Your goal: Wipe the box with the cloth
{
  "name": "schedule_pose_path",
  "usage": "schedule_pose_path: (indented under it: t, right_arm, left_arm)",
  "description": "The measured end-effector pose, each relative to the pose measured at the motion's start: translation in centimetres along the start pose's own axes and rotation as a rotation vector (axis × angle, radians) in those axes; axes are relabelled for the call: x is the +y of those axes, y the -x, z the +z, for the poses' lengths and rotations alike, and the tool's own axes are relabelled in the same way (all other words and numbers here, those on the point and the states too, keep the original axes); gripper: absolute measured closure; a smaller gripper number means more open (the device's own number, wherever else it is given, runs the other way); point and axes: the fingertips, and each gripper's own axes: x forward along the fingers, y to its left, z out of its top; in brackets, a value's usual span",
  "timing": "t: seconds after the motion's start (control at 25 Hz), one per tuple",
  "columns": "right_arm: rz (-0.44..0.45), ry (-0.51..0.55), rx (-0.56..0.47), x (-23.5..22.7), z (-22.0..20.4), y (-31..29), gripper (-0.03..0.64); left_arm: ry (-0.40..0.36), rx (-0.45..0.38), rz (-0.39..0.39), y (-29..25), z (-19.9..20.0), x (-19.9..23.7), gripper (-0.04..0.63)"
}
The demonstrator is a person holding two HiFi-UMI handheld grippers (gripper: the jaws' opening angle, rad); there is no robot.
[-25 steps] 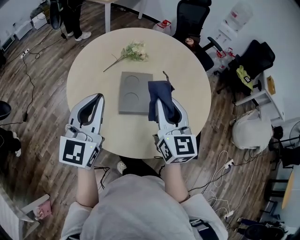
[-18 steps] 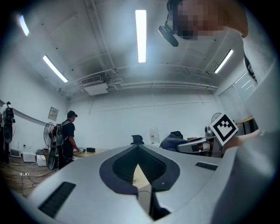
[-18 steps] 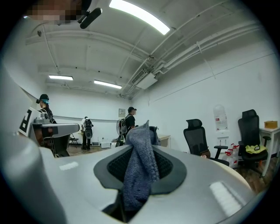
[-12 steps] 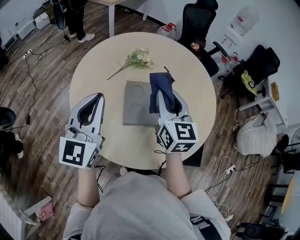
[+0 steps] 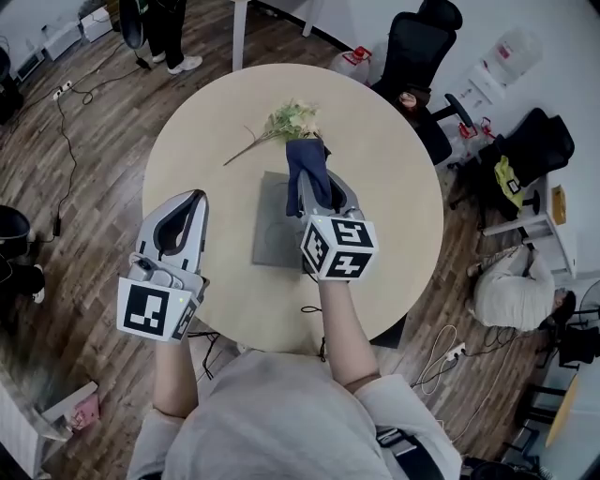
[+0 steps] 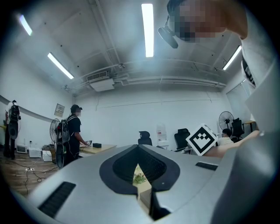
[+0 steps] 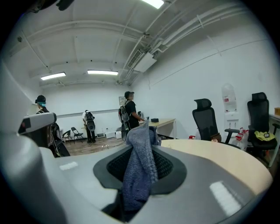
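A flat grey box [image 5: 273, 232] with round recesses lies in the middle of the round beige table [image 5: 394, 187]. Above it my right gripper [image 5: 315, 182] is shut on a dark blue cloth [image 5: 306, 167], which sticks up from the jaws over the box's far edge. In the right gripper view the cloth [image 7: 139, 167] hangs pinched between the jaws and drapes toward the camera. My left gripper [image 5: 193, 198] hovers at the table's left front edge, apart from the box, jaws shut with nothing held.
A sprig of pale flowers [image 5: 289, 121] lies on the table beyond the box. Black office chairs [image 5: 418, 47] stand at the far right. A person [image 5: 165, 26] stands at the far left on the wooden floor, where cables run.
My right gripper has carried the cloth left and away from me, from the box's right edge to above its middle. The left gripper has stayed where it was.
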Motion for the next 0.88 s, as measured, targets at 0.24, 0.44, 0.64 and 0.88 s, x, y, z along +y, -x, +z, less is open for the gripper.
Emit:
schedule_pose_path:
  t: [0.24, 0.44, 0.64, 0.88]
  right_arm:
    - [-0.001, -0.018, 0.145, 0.0, -5.4, -4.4, 0.520]
    - [0.001, -0.057, 0.230, 0.2, -9.2, -6.8, 0.514]
    - [-0.013, -0.065, 0.302, 0.0, -12.5, -8.8, 0.505]
    - [-0.033, -0.038, 0.368, -0.4, -15.4, -10.3, 0.498]
  left_arm:
    - [0.025, 0.046, 0.013, -0.9, -2.1, 1.2, 0.588]
    - [0.039, 0.080, 0.024, -1.1, -3.6, 1.7, 0.588]
    - [0.046, 0.109, 0.041, -1.1, -4.8, 2.3, 0.588]
    - [0.055, 0.129, 0.060, -1.0, -5.7, 3.3, 0.588]
